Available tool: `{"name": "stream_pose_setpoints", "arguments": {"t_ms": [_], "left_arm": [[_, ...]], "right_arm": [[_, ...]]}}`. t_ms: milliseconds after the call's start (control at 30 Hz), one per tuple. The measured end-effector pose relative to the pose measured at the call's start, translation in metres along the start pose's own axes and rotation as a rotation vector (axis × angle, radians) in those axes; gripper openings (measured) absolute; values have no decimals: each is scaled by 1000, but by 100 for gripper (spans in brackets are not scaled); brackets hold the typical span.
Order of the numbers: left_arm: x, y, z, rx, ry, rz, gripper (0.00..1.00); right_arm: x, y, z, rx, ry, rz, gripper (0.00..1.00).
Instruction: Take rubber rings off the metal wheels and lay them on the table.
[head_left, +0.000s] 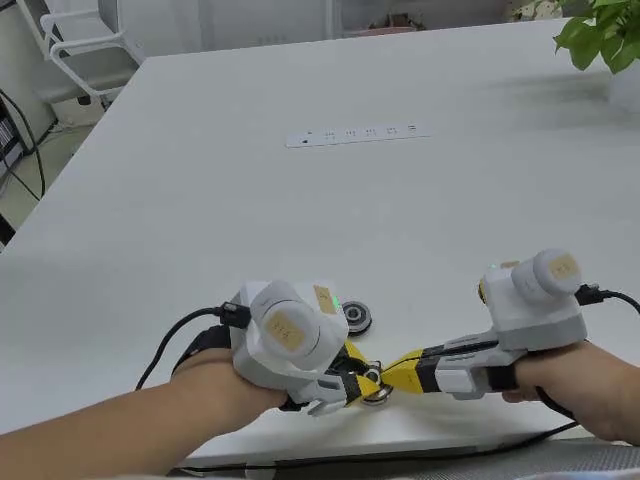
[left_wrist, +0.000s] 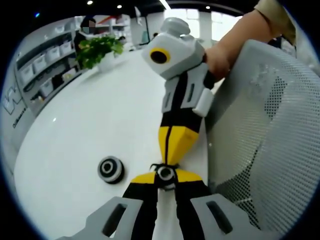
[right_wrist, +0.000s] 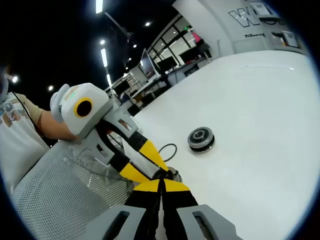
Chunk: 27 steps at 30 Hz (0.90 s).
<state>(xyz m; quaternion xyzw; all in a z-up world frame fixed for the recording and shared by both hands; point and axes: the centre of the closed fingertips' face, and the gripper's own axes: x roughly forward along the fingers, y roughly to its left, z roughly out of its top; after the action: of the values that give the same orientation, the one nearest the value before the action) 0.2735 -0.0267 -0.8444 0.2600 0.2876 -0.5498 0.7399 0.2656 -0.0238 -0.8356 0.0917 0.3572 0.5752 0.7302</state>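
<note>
Metal wheel at table's near edge, broad white surface beyond.

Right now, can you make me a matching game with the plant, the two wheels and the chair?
Things:
1. plant
2. loose wheel
3. gripped wheel
4. chair

Places or looks:
A. in the left tool
B. lying free on the table
C. green, at the far corner
D. mesh, beside the table edge

Pairs: 1-C, 2-B, 3-A, 4-D
</note>
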Motion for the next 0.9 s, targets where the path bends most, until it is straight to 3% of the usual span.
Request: {"name": "stream_pose_setpoints", "arguments": {"t_ms": [100, 133, 167, 200, 300, 433, 900], "left_arm": [[0, 0, 0, 2, -2, -1, 12], [0, 0, 1, 1, -4, 0, 12], [0, 0, 1, 6, -3, 1, 12], [0, 0, 1, 2, -5, 0, 12], [0, 1, 1, -1, -5, 0, 13], [0, 1, 1, -2, -5, 3, 13], [0, 0, 1, -11, -5, -9, 14]], "right_arm": [[2, 4, 2, -8, -2, 24, 0], [4, 21, 9, -9, -28, 118, 0], [3, 7, 9, -33, -19, 26, 0], [3, 11, 6, -28, -3, 48, 0], [4, 7, 5, -24, -9, 50, 0], [1, -2, 3, -25, -5, 13, 0], [-1, -8, 4, -37, 0, -13, 0]]}}
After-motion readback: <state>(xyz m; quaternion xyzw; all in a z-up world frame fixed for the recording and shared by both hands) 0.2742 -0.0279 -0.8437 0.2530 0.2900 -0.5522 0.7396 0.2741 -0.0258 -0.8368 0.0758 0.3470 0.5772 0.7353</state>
